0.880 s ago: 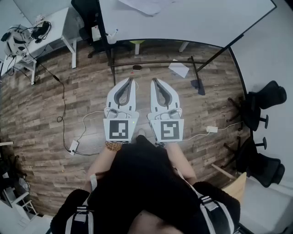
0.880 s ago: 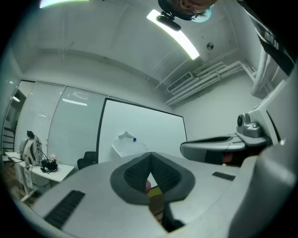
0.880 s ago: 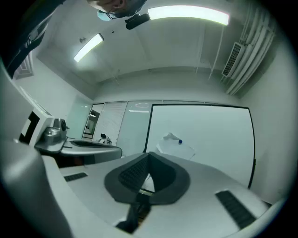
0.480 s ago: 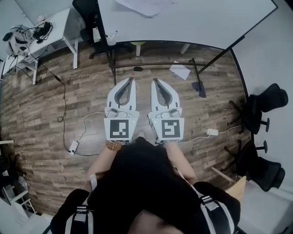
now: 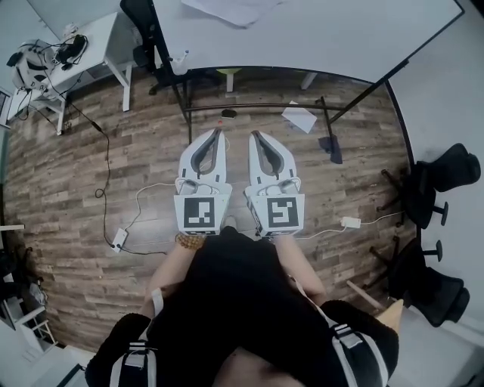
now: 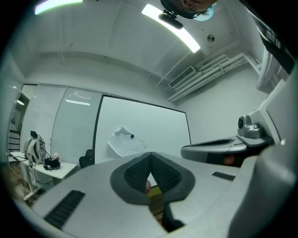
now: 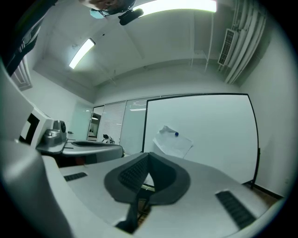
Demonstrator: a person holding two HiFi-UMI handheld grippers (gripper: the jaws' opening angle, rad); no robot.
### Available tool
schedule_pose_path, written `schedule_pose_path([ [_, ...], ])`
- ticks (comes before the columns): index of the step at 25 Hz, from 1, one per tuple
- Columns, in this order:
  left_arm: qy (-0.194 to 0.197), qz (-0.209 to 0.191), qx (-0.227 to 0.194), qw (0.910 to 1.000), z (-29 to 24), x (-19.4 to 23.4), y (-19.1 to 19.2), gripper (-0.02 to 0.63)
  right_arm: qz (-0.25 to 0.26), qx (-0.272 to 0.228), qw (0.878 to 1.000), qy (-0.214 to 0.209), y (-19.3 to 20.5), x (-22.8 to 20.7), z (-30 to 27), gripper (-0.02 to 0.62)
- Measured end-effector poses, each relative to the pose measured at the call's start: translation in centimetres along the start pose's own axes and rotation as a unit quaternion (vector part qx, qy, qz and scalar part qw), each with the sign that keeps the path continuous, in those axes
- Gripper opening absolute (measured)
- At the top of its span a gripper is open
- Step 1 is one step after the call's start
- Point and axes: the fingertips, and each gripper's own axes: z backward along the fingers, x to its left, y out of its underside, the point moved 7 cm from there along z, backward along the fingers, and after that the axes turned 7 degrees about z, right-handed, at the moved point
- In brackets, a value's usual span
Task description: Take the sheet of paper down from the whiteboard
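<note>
Nearest, the person's dark-clothed torso. Ahead of it, the left tool and the right tool point level, side by side and just apart. Each has its jaws closed together with nothing between them. Beneath them is the wooden floor, crossed by a white cable. Farther on, a loose paper lies on the floor by the base of the whiteboard stand. Beyond stands the whiteboard. The sheet of paper hangs tilted on the board's left part, pinned near its top by a blue magnet, well apart from both tools.
</note>
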Motion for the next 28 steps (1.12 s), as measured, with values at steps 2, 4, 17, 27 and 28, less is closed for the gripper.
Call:
schedule_pose_path([
  [2, -0.004, 0.0, -0.001, 1.0, -0.2, -0.7, 0.1, 0.011, 0.0, 0.0, 1.0, -0.003, 0.2, -0.7, 0.1, -0.002],
  [4, -0.008, -0.001, 0.002, 1.0, -0.4, -1.1, 0.4, 0.011, 0.001, -0.008, 1.0, -0.008, 0.4, -1.2, 0.0, -0.002],
  [17, 0.005, 0.013, 0.004, 0.9999, -4.5, 0.9, 1.5, 0.011, 0.006, -0.01, 1.0, -0.01, 1.0, -2.4, -3.5, -0.002],
  [27, 0.035, 0.035, -0.004, 0.9988, -10.1, 4.7, 1.7, 0.011, 0.016, 0.003, 1.0, 0.003, 1.0, -3.3, -9.8, -0.002],
  [28, 0.037, 0.036, -0.003, 0.9987, -10.6, 5.3, 1.8, 0.011, 0.018, 0.003, 1.0, 0.006, 1.0, -3.3, -10.4, -0.002],
])
